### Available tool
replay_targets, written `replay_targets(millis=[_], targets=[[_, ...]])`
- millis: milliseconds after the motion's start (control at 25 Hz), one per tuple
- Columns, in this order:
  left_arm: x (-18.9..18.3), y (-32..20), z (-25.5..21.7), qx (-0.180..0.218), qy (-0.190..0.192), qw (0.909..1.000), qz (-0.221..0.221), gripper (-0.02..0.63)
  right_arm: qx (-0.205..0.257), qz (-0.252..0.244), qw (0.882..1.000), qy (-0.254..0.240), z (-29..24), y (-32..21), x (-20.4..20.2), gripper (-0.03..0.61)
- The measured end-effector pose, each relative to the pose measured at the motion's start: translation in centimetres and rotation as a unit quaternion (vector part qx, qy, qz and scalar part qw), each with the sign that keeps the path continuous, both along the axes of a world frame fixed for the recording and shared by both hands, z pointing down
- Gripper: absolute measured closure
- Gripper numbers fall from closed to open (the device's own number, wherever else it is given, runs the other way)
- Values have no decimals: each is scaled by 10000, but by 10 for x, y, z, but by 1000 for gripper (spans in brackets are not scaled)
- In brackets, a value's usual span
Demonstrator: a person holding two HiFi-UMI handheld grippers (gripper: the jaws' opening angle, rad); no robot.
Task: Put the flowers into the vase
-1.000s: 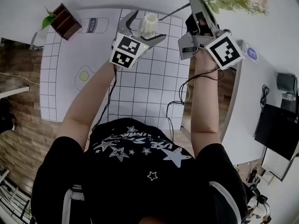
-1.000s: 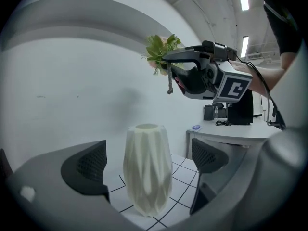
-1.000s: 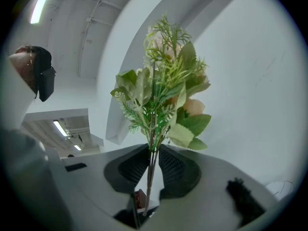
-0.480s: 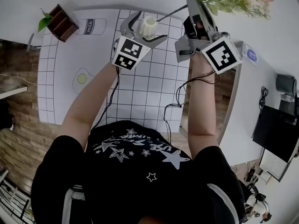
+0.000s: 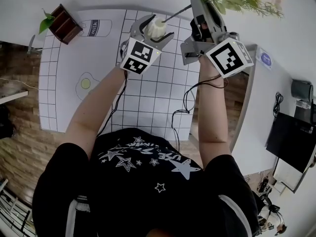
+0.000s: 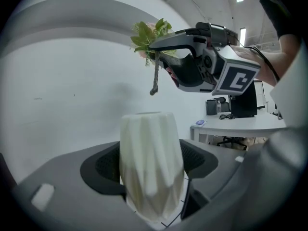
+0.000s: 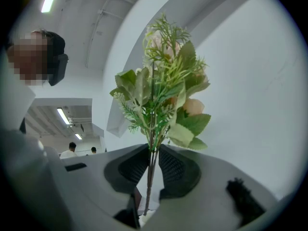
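Clamping white ribbed vase point(image 6: 151, 162) with left gripper point(image 5: 154, 29): jaws just been closing, black pads point(image 6: 103, 170) now pressed against both sides of vase body, nothing else between them. Stands upright near far edge of grid mat point(image 5: 148, 98) on white table point(image 5: 29, 9), mouth open at top, no flowers inside yet. Pinching flower bunch point(image 7: 161, 100) by thin stem point(image 7: 150, 191) in right gripper point(image 7: 153, 170): jaws almost together, tight on stem. Held up off table, just right of vase in head view, with green leaves and pale pink blooms fanning out past jaw tips toward top right. From left gripper view, cut end of stem dangling above vase mouth and slightly to one side, clearly apart from rim, not in. Both grippers close together, not touching. Left marker cube point(image 5: 138, 57) and right marker cube point(image 5: 228, 57) facing head camera. Elsewhere on mat: milk carton drawing point(image 5: 94, 27) and fried egg drawing point(image 5: 86, 83), both well left of vase. Small brown wooden box point(image 5: 64, 22) with green leaf at far left corner of mat, well apart from everything else.
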State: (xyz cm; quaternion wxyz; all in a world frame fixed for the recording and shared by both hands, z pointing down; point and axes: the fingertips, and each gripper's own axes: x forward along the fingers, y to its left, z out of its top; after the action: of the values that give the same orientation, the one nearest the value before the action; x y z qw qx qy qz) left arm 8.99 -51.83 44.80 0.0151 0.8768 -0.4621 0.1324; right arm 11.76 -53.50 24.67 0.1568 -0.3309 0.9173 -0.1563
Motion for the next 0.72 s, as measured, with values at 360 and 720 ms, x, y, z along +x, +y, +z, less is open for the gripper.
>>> replay_targets(millis=[360, 720], targets=[[-1, 1, 0, 40, 46, 10000, 13, 258, 249, -142, 9984, 477, 25, 4, -27, 512], [-2, 0, 0, 48, 91, 9999, -6, 259, 472, -712, 9812, 1729, 68, 26, -59, 512]])
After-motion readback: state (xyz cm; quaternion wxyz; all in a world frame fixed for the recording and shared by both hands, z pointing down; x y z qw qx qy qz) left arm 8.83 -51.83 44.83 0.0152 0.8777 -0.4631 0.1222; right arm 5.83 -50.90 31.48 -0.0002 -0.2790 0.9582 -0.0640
